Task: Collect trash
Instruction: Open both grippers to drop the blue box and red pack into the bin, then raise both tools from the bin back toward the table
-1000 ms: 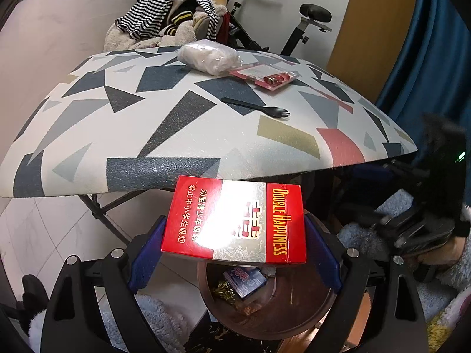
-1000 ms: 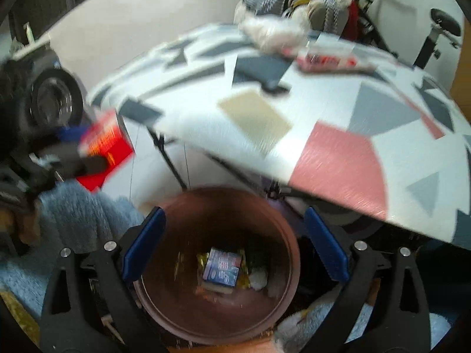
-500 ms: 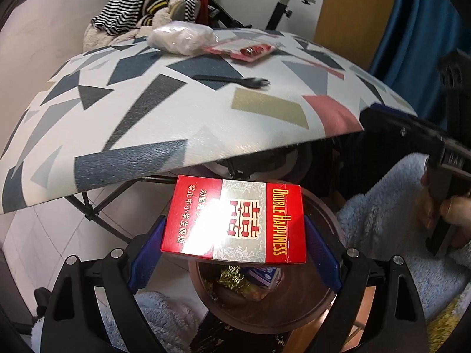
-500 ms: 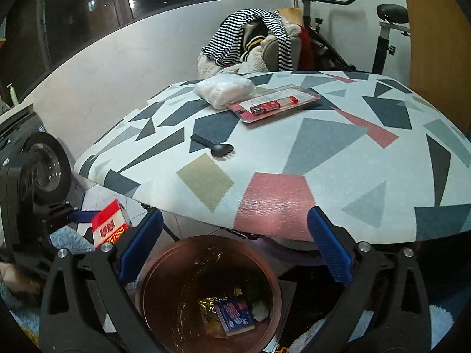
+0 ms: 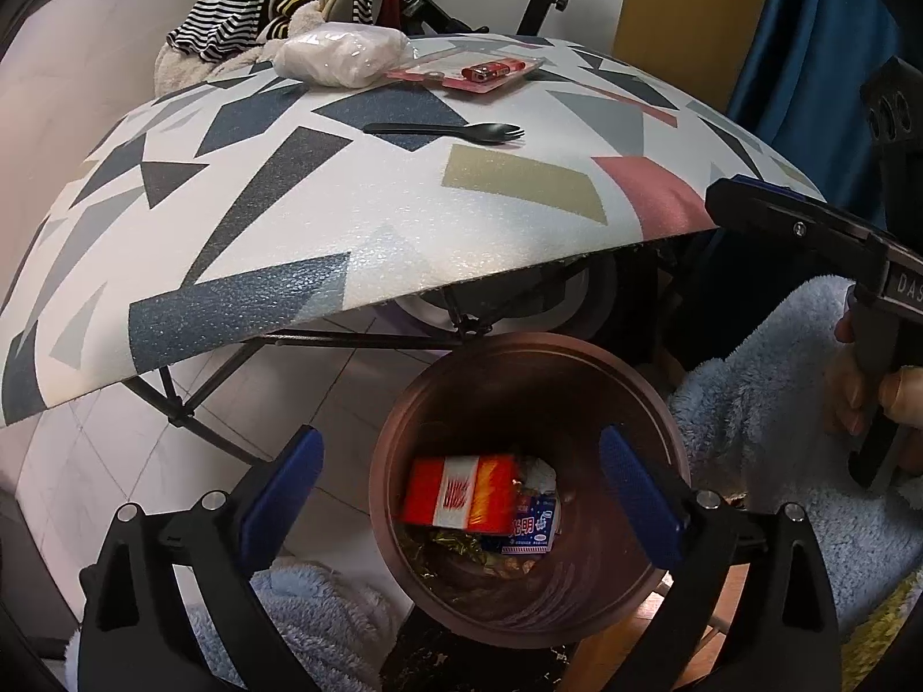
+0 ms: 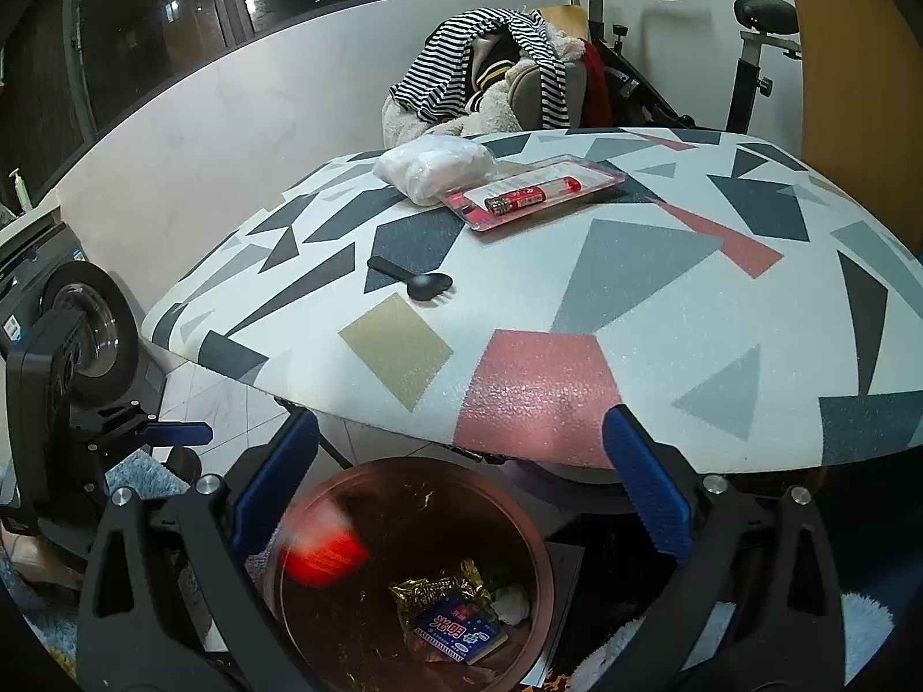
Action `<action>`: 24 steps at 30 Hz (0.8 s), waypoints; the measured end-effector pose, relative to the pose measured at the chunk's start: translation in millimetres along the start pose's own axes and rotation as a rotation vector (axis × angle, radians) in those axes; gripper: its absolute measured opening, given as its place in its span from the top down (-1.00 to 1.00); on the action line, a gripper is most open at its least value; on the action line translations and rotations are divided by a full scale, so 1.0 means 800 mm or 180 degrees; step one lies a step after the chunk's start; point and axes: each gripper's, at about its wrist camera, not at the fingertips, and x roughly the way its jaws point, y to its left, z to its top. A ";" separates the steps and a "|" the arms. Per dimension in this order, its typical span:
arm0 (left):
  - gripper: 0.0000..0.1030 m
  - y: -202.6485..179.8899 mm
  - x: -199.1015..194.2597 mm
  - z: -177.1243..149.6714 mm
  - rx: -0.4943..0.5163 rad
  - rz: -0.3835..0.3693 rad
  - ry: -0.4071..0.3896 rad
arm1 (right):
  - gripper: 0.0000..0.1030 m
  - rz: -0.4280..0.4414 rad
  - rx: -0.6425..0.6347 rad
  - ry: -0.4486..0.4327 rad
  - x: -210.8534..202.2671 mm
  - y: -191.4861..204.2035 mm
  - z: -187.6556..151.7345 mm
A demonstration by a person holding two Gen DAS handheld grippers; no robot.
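In the left wrist view, our left gripper (image 5: 458,496) sits at the bottom of the frame with its jaws spread wide; they have just been opening, and nothing is between them. Below the gap, the red cigarette box (image 5: 460,492) shows blurred inside the brown trash bin (image 5: 663,421), over a blue packet (image 5: 533,527) and gold wrapper scraps. Above, the patterned table (image 5: 231,202) fills the upper half, carrying a black spork (image 5: 444,130), a white plastic bag (image 5: 340,55) and a red blister pack (image 5: 470,70). At the right edge, a hand (image 5: 865,398) grips the other gripper's handle.

In the right wrist view, our right gripper (image 6: 458,499) has its jaws released and empty at the bottom of the frame. The cigarette box (image 6: 323,559) is a red blur inside the bin's (image 6: 519,496) left side, in the lower centre. The spork (image 6: 412,279), bag (image 6: 432,167) and blister pack (image 6: 533,196) lie on the table (image 6: 634,311) above. The left gripper (image 6: 173,432) shows at the left edge.
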 end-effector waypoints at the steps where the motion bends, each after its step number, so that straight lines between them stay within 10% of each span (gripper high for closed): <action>1: -0.83 0.001 -0.001 0.000 -0.0017 0.0016 -0.0019 | -0.89 0.0001 -0.0004 0.0007 0.000 0.001 0.000; 24: -0.89 0.045 -0.039 0.011 -0.0483 0.0354 -0.0428 | -0.89 -0.0039 -0.0182 0.0181 0.017 0.014 -0.005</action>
